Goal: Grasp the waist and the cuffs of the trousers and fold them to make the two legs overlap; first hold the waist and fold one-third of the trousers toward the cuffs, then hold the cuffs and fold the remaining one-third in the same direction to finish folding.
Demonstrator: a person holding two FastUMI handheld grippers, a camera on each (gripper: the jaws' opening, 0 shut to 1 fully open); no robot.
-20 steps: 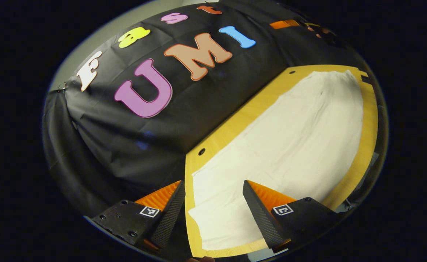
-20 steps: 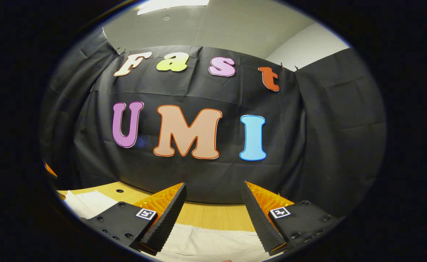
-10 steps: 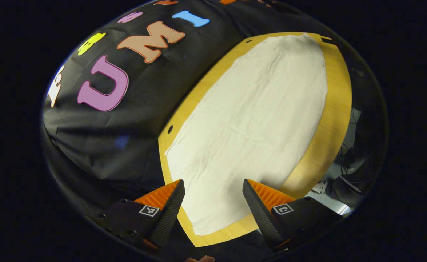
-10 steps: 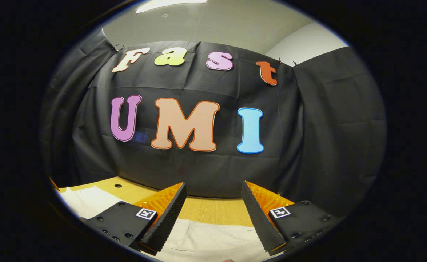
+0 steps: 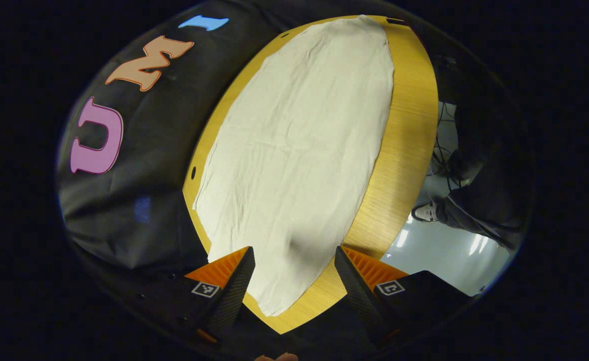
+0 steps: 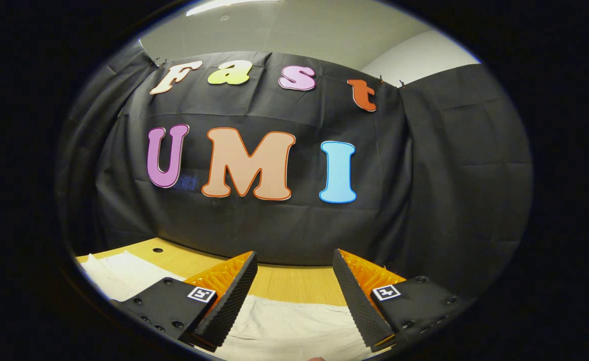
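Note:
Cream trousers (image 5: 299,145) lie flat and stretched out along the wooden table (image 5: 405,130) in the left gripper view, their near end reaching down between my fingers. My left gripper (image 5: 294,260) hovers open above that near end, holding nothing. In the right gripper view, my right gripper (image 6: 294,265) is open and empty too, pointing toward the booth wall, with a strip of the trousers (image 6: 294,328) on the table (image 6: 294,283) just below its fingers.
The black cloth wall (image 5: 139,165) runs close along the table's far long side. Past the table's other long edge are the pale floor (image 5: 445,250) and a person's shoe and dark trouser leg (image 5: 455,213). A small hole (image 5: 193,173) marks the tabletop's edge.
My left gripper has swung and tilted down over the table, bringing the whole length of the trousers and the floor into its view. My right gripper has tipped down slightly.

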